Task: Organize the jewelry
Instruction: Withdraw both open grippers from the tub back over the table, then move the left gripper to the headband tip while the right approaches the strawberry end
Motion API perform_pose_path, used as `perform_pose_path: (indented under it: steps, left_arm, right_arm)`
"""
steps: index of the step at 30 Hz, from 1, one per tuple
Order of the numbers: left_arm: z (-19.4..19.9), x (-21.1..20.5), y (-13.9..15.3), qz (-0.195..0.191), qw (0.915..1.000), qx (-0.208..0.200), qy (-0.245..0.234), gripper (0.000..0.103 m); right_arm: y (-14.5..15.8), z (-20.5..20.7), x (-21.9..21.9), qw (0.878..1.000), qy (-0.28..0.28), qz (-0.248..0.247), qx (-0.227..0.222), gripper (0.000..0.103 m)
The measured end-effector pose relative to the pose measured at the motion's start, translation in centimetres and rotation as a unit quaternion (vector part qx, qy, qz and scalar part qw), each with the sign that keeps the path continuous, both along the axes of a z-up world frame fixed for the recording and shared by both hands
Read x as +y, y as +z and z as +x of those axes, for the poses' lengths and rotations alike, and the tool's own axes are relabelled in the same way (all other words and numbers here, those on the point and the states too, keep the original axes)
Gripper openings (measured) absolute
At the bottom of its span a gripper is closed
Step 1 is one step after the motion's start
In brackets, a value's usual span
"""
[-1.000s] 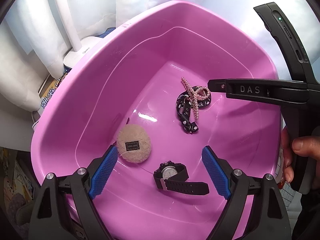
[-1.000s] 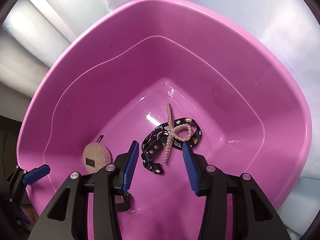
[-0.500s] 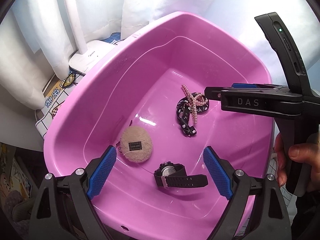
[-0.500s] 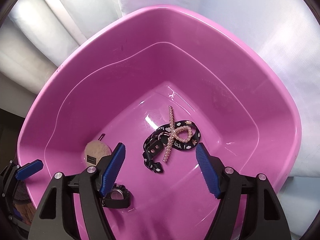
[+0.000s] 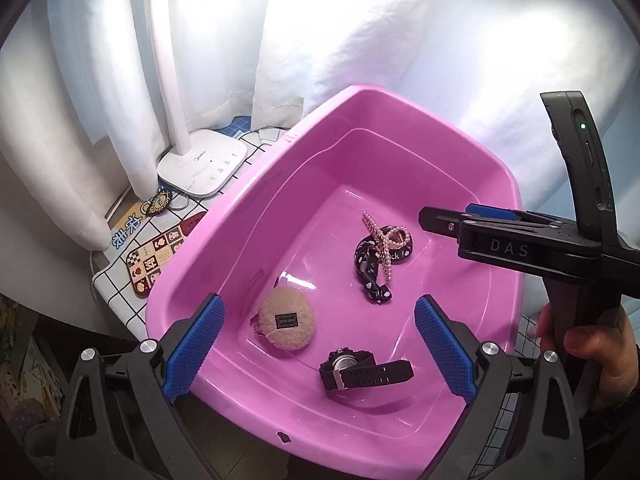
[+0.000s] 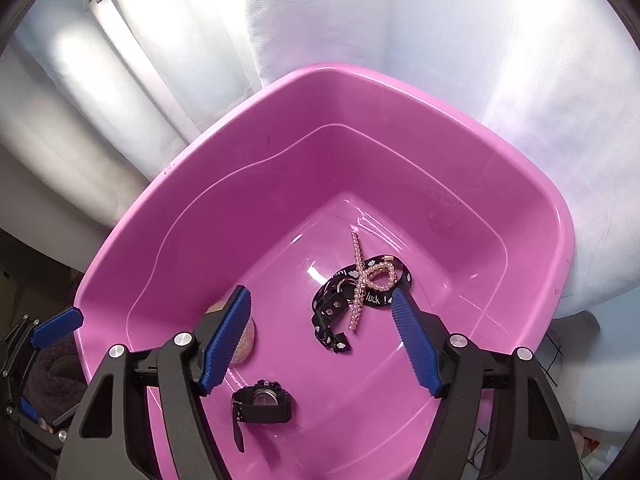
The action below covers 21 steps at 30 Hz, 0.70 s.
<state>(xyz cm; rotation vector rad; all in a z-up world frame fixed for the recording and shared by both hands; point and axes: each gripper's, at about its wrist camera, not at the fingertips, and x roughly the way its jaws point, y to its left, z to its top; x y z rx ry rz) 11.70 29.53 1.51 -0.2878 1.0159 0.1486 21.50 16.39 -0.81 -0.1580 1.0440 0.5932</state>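
Left wrist view:
- One pink basin, standing on a checked cloth; four items lie on its floor.
- One black wristwatch, near the basin's near edge, strap stretched toward the right wall.
- One round beige puff with a black label, on the floor toward the left wall, apart from the watch.
- One black patterned strap, mid-floor toward the far right corner.
- One pink beaded hair clip, lying across and touching that strap.
- One left gripper, above the near edge; jaws released and spread wide, just been opening further, nothing between them.
- One right gripper, seen side-on over the right wall, held by one hand.
- One white lamp base, on the cloth beyond the basin's left rim.

Right wrist view:
- One pink basin, same four items inside.
- One wristwatch, by the near edge.
- One strap with one hair clip on it, mid-floor.
- One puff, mostly hidden behind a blue pad.
- One right gripper, released, empty; its jaws opened earlier in the last second.
- One left gripper, partly visible outside the left rim.
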Motion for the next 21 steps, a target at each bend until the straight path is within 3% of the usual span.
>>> perform_pose_path:
  steps: [8,15,18,21]
  left_arm:
    - [-1.0,-0.2,3.2,0.015,0.9986,-0.051,-0.006,0.094]
    - [-1.6,-2.6,4.9,0.0,0.996,-0.074,-0.051,0.094]
    - [-1.8,-4.5,5.5,-0.007,0.9928,-0.086,-0.083,0.094]
    - [-1.7,-7.1,6.0,-0.007,0.9879,-0.1,-0.119,0.094]
  right_arm:
    - [5.3,-3.5,-6.4,0.993,-0.057,0.085,-0.063,0.074]
    - [7.2,-9.1,-18.4,0.98,-0.146,0.095,-0.101,0.074]
    - [6.2,-12.1,-24.7,0.966,-0.226,0.074,-0.098,0.075]
    - [5.5,-15.8,-30.6,0.946,-0.305,0.061,-0.094,0.079]
